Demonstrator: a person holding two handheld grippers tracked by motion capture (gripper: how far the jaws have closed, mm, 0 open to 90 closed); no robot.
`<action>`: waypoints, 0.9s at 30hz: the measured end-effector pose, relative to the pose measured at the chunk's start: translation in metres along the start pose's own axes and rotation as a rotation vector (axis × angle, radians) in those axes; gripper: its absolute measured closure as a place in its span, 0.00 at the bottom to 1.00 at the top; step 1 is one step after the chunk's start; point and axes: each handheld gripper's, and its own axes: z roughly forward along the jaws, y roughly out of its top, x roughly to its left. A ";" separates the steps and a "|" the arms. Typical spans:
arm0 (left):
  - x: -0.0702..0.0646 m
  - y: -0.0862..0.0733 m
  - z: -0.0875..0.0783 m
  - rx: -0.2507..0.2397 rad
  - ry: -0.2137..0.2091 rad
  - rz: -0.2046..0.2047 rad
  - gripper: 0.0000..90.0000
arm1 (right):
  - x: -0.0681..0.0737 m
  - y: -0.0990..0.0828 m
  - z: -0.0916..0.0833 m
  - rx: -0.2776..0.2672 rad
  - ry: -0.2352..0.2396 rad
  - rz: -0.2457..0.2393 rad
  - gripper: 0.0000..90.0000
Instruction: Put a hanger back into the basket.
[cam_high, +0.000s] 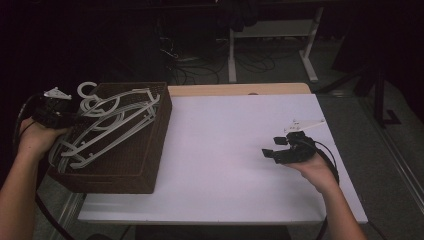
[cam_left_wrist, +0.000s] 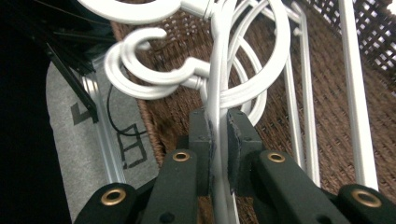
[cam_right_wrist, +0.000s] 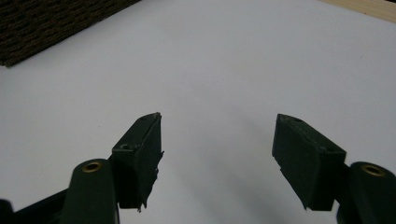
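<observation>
The left gripper (cam_left_wrist: 219, 140) is clamped on the thin bar of one white hanger (cam_left_wrist: 215, 84), just below its hook, probably because that narrow neck lets a single hanger be picked out of the tangled pile. The hangers (cam_high: 107, 125) lie on top of the brown basket (cam_high: 135, 172) at the table's (cam_high: 240, 150) left edge. The right gripper (cam_high: 274, 148) hovers with jaws apart and empty near the table's right edge, seemingly waiting.
</observation>
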 end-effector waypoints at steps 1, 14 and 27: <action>-0.001 -0.001 0.003 0.009 -0.003 0.002 0.91 | 0.000 0.000 0.000 0.000 0.000 0.002 0.36; -0.017 0.004 -0.004 -0.123 -0.067 -0.063 0.48 | 0.001 0.003 -0.004 -0.015 0.003 -0.003 0.36; -0.092 0.025 -0.017 -0.350 -0.380 -0.024 0.28 | 0.008 0.013 -0.016 -0.054 0.025 -0.016 0.34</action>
